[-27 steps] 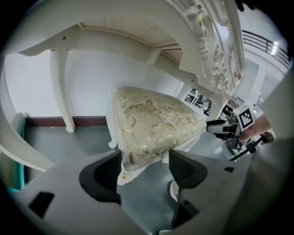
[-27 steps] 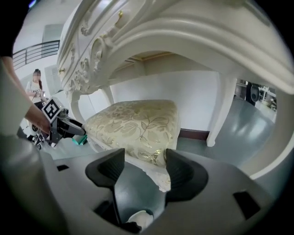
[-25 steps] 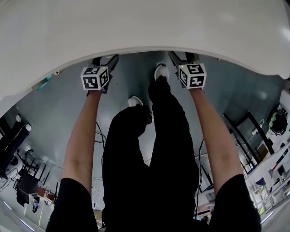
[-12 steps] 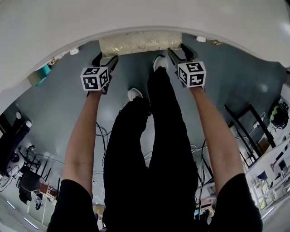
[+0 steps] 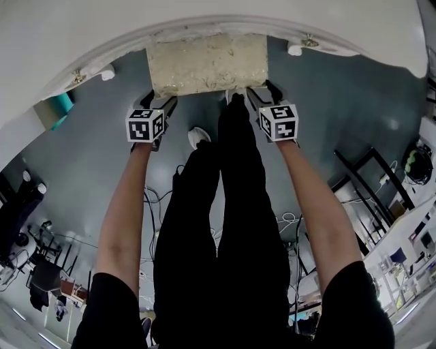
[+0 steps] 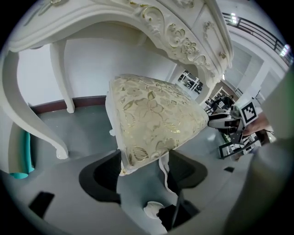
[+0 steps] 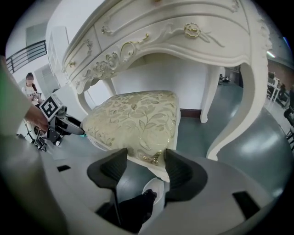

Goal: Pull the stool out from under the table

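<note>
The left gripper (image 5: 159,101) and right gripper (image 5: 263,93) each clamp a near corner of the floral stool (image 5: 208,63) between wide-set fingers, its seat partly out from under the white desk (image 5: 204,20).

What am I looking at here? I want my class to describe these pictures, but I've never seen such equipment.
No robot here: a person holds a two-jaw gripper in each hand. The head view looks down from the person's head at the left gripper and right gripper; the marked cubes belong to them. The other two views come from cameras riding on each gripper, looking along its jaws. A white carved table stands on a grey floor; a stool with a cream floral seat sits partly beneath it. Each gripper grips a near corner of that seat.
</note>
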`<state>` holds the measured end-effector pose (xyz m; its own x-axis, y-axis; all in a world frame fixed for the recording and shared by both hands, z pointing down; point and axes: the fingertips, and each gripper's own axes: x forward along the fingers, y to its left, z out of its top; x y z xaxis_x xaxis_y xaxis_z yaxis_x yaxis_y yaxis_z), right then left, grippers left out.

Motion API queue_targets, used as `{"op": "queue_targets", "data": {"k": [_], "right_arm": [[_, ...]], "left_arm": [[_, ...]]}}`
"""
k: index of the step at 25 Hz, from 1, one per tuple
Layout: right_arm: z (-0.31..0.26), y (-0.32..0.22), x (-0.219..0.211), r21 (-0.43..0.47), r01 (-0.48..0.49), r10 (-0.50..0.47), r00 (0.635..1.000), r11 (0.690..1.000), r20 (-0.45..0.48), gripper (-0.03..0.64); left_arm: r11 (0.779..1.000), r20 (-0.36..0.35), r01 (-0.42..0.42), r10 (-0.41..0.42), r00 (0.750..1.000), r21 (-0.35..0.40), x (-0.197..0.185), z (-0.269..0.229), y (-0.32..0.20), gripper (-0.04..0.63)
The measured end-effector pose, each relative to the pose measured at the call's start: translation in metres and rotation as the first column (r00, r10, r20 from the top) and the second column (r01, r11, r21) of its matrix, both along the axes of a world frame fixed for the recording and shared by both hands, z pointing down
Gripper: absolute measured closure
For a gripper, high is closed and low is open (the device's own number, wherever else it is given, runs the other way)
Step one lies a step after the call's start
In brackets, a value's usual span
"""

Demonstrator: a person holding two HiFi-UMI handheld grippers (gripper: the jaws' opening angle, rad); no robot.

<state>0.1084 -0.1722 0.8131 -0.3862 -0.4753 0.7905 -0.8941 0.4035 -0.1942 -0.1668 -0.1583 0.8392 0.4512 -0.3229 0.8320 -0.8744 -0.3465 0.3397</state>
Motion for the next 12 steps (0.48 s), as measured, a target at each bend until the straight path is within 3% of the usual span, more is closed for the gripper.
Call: {"op": "queue_targets", "data": {"k": [12], "right_arm": [[-0.004, 0.085, 0.001, -0.051, -0.014, 0.013, 0.999, 0.999, -0.03, 0.354]], "left_arm": [[0.999, -0.004, -0.036, 0.036, 0.999, -0.038, 0.001, -0.005, 0.083, 0.272]]}}
